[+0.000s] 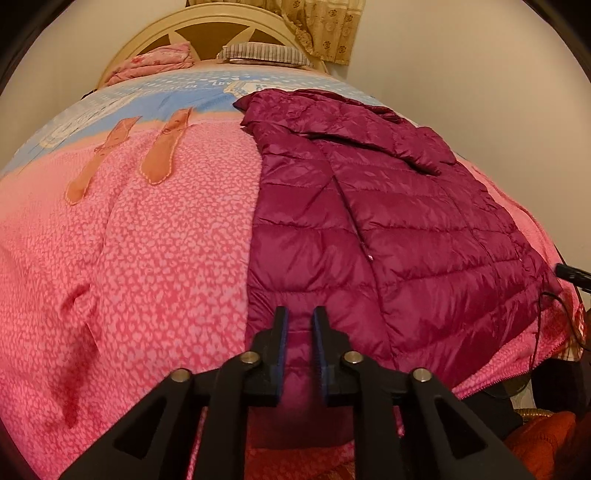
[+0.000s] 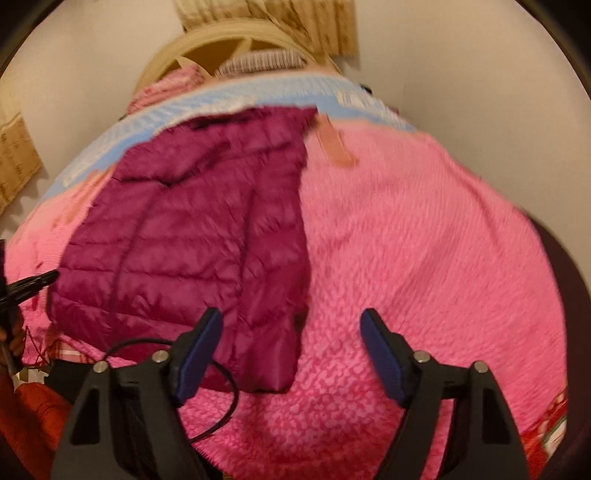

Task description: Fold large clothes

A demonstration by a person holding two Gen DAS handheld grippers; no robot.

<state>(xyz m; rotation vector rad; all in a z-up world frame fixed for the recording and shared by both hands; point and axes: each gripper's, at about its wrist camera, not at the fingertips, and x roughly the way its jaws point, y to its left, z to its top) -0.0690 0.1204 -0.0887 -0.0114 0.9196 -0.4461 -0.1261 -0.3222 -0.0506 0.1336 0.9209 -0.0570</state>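
Lying beside jacket [image 2: 192, 236]: cable [image 2: 221, 398]

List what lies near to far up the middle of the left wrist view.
Left claw → magenta quilted jacket → blue band of the bedspread → striped pillow → cream headboard.

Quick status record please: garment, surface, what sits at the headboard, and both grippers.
garment: magenta quilted jacket, lying flat, one sleeve folded across its upper part
surface: pink patterned bedspread
headboard end: striped pillow and pink bundle
left gripper: jaws narrowly apart over the jacket's hem, nothing gripped
right gripper: open wide, empty, over the jacket's near corner and the bedspread
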